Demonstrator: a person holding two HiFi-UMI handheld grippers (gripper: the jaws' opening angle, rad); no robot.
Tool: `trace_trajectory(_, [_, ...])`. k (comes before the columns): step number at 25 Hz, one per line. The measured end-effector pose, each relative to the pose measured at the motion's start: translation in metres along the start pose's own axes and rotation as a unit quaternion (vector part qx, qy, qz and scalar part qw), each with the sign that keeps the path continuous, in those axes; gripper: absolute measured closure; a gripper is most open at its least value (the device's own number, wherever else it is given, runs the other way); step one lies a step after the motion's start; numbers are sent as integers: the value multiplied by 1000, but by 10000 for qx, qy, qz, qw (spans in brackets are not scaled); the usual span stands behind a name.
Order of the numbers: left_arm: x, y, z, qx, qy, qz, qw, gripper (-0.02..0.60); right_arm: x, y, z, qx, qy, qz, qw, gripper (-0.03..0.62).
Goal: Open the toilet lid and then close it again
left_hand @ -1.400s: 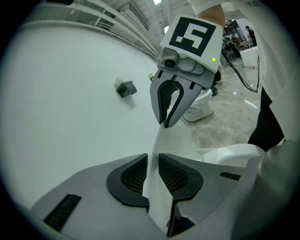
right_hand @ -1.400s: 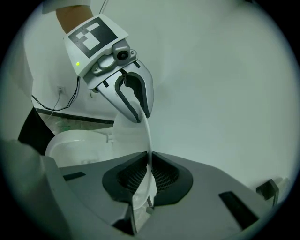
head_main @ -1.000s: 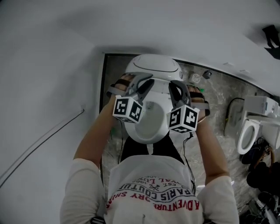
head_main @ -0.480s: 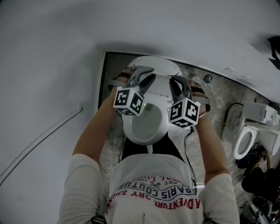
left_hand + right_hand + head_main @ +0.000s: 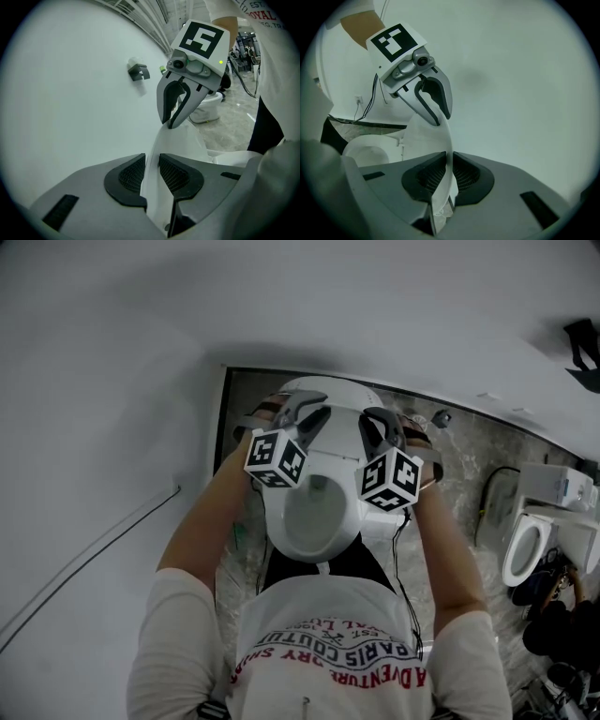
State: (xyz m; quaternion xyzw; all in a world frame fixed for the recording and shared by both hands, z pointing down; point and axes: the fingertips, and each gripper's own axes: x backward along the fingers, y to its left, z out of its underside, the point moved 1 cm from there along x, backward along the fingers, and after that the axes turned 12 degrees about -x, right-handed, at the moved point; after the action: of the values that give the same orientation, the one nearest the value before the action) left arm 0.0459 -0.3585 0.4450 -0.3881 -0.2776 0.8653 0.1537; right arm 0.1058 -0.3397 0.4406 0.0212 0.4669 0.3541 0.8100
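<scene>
The white toilet lid (image 5: 330, 397) stands raised over the open bowl (image 5: 314, 512), close to the wall. My left gripper (image 5: 298, 412) is shut on the lid's left edge and my right gripper (image 5: 375, 423) is shut on its right edge. In the left gripper view the lid's edge (image 5: 183, 140) runs between the left gripper's pads (image 5: 151, 169), with the right gripper (image 5: 169, 123) clamped further along it. In the right gripper view the lid (image 5: 429, 136) passes between the right gripper's pads (image 5: 451, 174), and the left gripper (image 5: 440, 117) holds it beyond.
A second toilet (image 5: 525, 545) stands at the right on the stone floor. A thin cable (image 5: 94, 549) runs along the white wall at the left. A small bracket (image 5: 138, 71) sticks out of the wall. The person's body is right at the bowl's front.
Both grippers have moved away from the person toward the wall, taking the lid with them. More of the bowl shows below the marker cubes.
</scene>
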Motion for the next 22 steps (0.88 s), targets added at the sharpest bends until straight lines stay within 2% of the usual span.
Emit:
trace_trajectory(4, [3,2,1,44,23,-66,10000,488,2,0,-2,-32,-143,-63,9999,562])
trace_trajectory(9, [21,-1,-5,-15,101,-127,9999,460,19,5,-7,-268,-152,-473,9984,561])
trace_trajectory(12, [42,5,-14,159,-79,-366,9992,460,43,5,-17,-492,-440,-362,9972,562])
trace_trajectory(14, [58,14,-23,487,-295,-626,9964,460,62,1,-25,-777,-673,-189,9945,562])
trace_trajectory(16, [76,21,-32,1005,-544,-851,9898,460,82,-3,-32,-1189,-917,26,9887,562])
trace_trajectory(19, [106,25,-44,1853,-866,-1209,9714,493,111,1,-40,-1838,-1277,410,9738,563])
trace_trajectory(22, [131,24,-57,2148,-1084,-1397,9605,514,137,10,-47,-2443,-1536,756,9545,563])
